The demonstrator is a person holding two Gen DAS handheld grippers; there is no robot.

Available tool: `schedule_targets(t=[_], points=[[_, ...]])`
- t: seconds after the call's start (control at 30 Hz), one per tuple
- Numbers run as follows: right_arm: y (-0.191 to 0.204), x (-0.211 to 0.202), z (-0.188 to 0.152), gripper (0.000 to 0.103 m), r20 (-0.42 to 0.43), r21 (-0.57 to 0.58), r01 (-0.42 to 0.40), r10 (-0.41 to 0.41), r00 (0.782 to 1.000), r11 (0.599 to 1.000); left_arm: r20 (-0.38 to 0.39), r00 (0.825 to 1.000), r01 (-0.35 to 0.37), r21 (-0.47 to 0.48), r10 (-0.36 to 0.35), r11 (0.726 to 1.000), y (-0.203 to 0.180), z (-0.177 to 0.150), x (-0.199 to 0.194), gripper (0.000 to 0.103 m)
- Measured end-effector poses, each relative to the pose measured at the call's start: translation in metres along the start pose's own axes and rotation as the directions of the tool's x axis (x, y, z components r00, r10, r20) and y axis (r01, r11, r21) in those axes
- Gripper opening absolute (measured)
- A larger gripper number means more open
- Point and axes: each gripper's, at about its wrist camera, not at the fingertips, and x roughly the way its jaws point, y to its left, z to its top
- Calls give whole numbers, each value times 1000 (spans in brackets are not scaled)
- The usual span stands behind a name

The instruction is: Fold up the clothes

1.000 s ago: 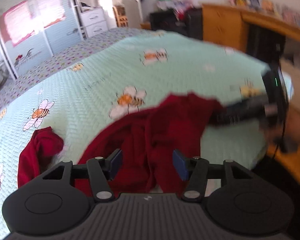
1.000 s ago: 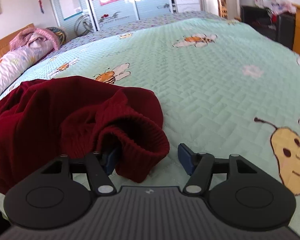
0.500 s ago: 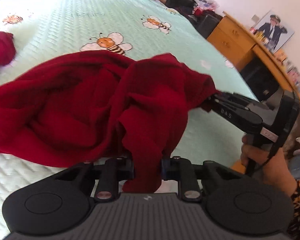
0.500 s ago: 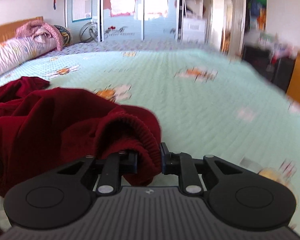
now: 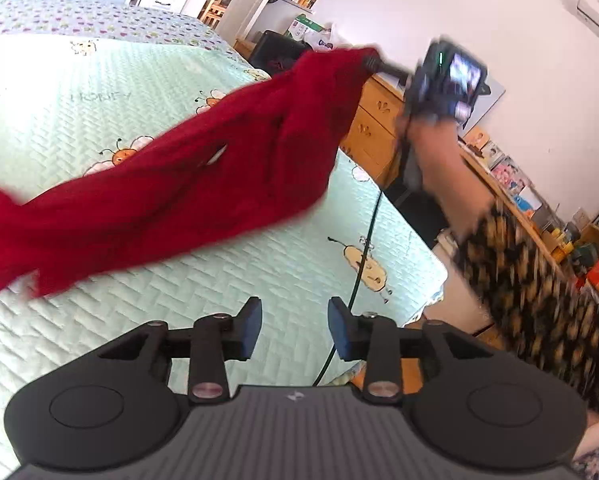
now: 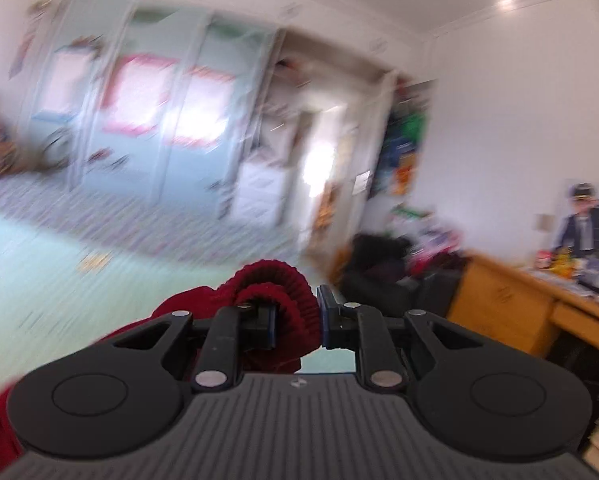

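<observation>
Right wrist: right gripper clamped on sweater cuff; left gripper opening, empty; regrasp far hem, spread flat on bed

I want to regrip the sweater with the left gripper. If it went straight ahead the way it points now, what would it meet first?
Probably the bedspread, not the red sweater. The left gripper, jaws opening with nothing between them, points down at bare quilt near a thin green cable. The sweater hangs higher and to the left, held by the right gripper. Depth is unclear.
</observation>
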Motion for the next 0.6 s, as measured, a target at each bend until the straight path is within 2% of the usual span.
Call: schedule_targets(t=[0.03, 0.07, 0.1, 0.17, 0.2, 0.23, 0.3, 0.33, 0.4, 0.43, 0.53, 0.6], points=[[-10, 17, 5, 23, -37, 14, 41, -40, 999, 999, -8, 1000, -9, -2, 9, 1000, 2, -2, 1, 39], [-19, 38, 4, 28, -121, 21, 51, -48, 991, 998, -17, 1000, -18, -8, 18, 1000, 4, -4, 2, 39], [-28, 61, 0, 33, -225, 26, 48, -41, 973, 998, -25, 999, -27, -13, 27, 1000, 7, -6, 3, 39], [-50, 88, -23, 35, -378, 117, -16, 59, 924, 993, -38, 998, -44, -39, 42, 998, 12, -7, 7, 39], [-60, 93, -35, 37, -420, 171, -47, 116, 900, 984, -41, 998, -53, -51, 51, 997, 16, -7, 9, 39], [-67, 91, -48, 39, -432, 218, -67, 158, 888, 974, -43, 997, -67, -61, 64, 996, 20, -6, 11, 39], [-79, 77, -75, 53, -429, 298, -85, 213, 878, 951, -44, 993, -109, -83, 105, 991, 28, -4, 15, 40], [-82, 67, -89, 54, -428, 348, -86, 240, 872, 933, -40, 990, -139, -97, 135, 986, 33, -3, 15, 41], [-88, 46, -118, 55, -423, 461, -87, 305, 853, 883, -34, 980, -198, -125, 196, 972, 43, -2, 16, 44], [-89, 35, -133, 55, -413, 535, -98, 361, 836, 839, -27, 974, -226, -147, 224, 963, 48, -1, 15, 44], [-71, 0, -175, 55, -373, 717, -136, 541, 754, 684, 3, 962, -260, -276, 272, 925, 77, -2, 13, 47], [-45, -22, -193, 55, -329, 785, -183, 650, 685, 591, 15, 953, -279, -356, 304, 892, 95, -2, 13, 49]])
